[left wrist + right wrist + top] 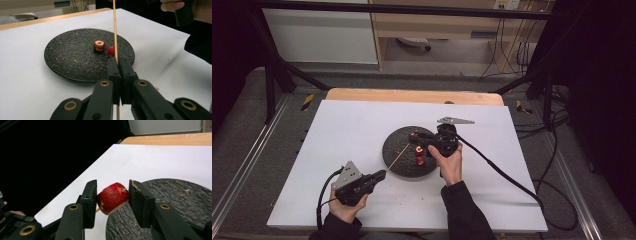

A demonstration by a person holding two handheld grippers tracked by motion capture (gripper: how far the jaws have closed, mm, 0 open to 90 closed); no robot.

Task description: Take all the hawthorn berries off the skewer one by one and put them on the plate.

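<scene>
Two red fruit pieces lie on my dark round plate, just beside each other near its middle: one a cut ring with a pale core, the other sitting right behind the skewer in the left gripper view, so I cannot make out its shape. Crumbs speckle the plate's rough surface. The plate rests on the white table, between my two hands. My left gripper has its jaws pressed tight on the thin wooden skewer, which runs from that grip out over the plate toward my other hand. My right gripper hangs above the plate's far side with a third red piece between its jaws; the skewer tip seems to poke out through that piece, though the point is small in the right gripper view. Its jaws stand narrow, clamped on the fruit from both sides.
</scene>
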